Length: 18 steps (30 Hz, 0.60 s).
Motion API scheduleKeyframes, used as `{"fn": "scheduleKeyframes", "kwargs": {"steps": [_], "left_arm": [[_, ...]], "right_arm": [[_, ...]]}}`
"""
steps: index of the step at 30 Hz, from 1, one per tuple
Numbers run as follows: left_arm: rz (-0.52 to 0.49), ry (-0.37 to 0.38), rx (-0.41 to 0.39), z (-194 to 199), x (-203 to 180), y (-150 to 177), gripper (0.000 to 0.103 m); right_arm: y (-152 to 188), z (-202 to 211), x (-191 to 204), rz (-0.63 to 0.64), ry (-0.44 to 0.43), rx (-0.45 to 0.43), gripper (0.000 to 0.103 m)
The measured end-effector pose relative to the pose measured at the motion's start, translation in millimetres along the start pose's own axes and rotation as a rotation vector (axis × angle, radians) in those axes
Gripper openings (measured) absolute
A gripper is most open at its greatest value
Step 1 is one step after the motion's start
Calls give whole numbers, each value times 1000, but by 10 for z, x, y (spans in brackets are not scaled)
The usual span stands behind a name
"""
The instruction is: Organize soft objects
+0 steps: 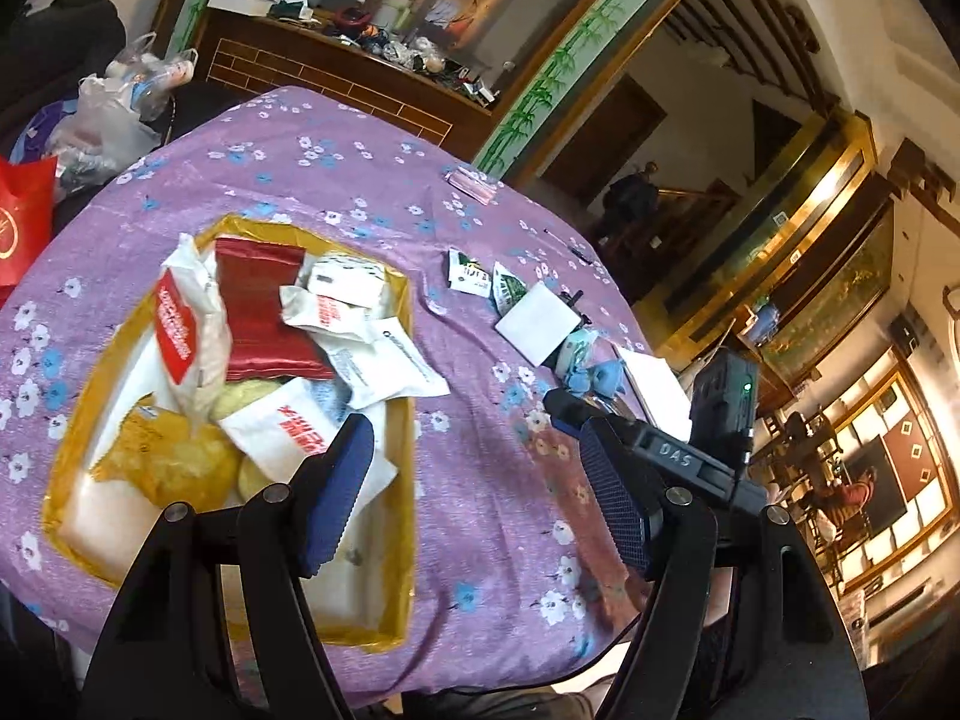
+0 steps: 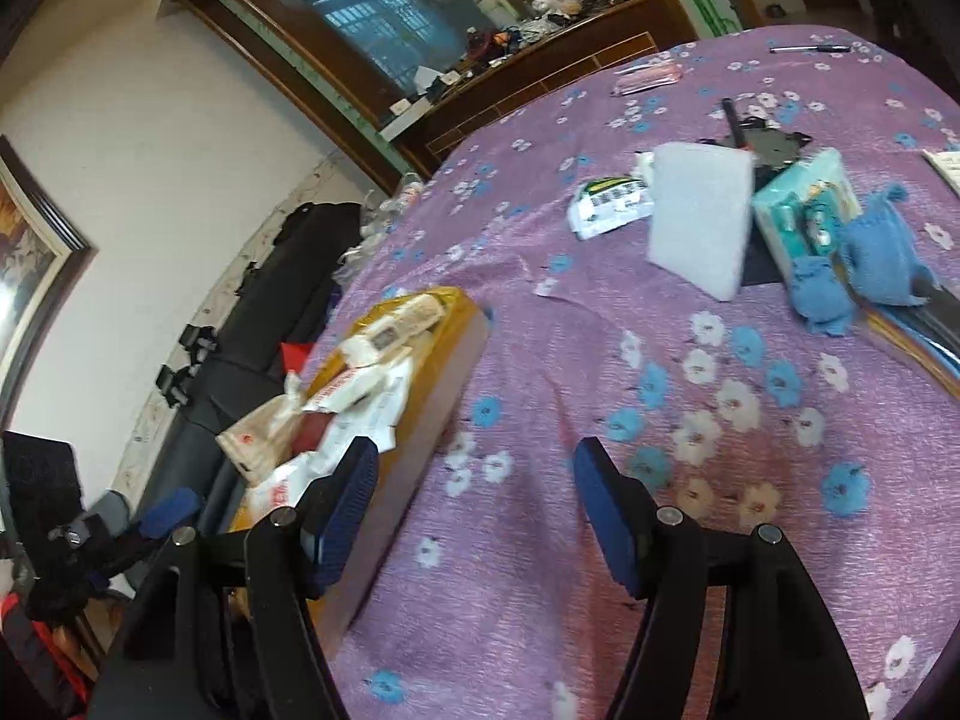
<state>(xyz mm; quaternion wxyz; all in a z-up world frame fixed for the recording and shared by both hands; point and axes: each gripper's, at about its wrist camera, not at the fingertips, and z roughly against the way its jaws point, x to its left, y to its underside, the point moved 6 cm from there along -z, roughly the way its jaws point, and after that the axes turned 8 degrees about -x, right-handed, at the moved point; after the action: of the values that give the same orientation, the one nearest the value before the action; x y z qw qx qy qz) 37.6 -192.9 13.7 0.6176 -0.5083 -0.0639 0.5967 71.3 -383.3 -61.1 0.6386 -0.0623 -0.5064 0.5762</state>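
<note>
Two grippers, both with jaws spread wide and nothing between them. Left gripper hovers over the near right edge of the gold box, left pad above the packets, right pad over bare cloth. Right gripper hangs low over the purple floral tablecloth, with the box at its 10 o'clock.

Box is stuffed with soft stuff: red foil pouch, white snack packets, yellow bag.

Still out on the cloth, around 1 o'clock from the right gripper: white foam pad, green-and-white sachet, teal tissue pack, blue knitted toys. Dark wood cabinet with clutter sits behind the table.
</note>
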Motion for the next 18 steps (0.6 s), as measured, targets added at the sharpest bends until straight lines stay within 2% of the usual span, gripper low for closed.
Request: {"fn": "scheduleKeyframes", "kwargs": {"steps": [6, 9, 12, 15, 18], "left_arm": [[-9, -1, 36, -134, -59, 43, 72], [-8, -21, 92, -314, -54, 113, 72], [2, 10, 128, -385, -106, 176, 72], [-7, 39, 119, -421, -173, 167, 72], [9, 30, 132, -499, -175, 186, 72]], "right_arm": [[13, 24, -114, -33, 18, 8, 68], [29, 24, -126, -18, 36, 5, 68], [28, 23, -169, -31, 49, 11, 68], [-20, 87, -207, -32, 49, -10, 68], [-48, 120, -285, -46, 58, -18, 68]]}}
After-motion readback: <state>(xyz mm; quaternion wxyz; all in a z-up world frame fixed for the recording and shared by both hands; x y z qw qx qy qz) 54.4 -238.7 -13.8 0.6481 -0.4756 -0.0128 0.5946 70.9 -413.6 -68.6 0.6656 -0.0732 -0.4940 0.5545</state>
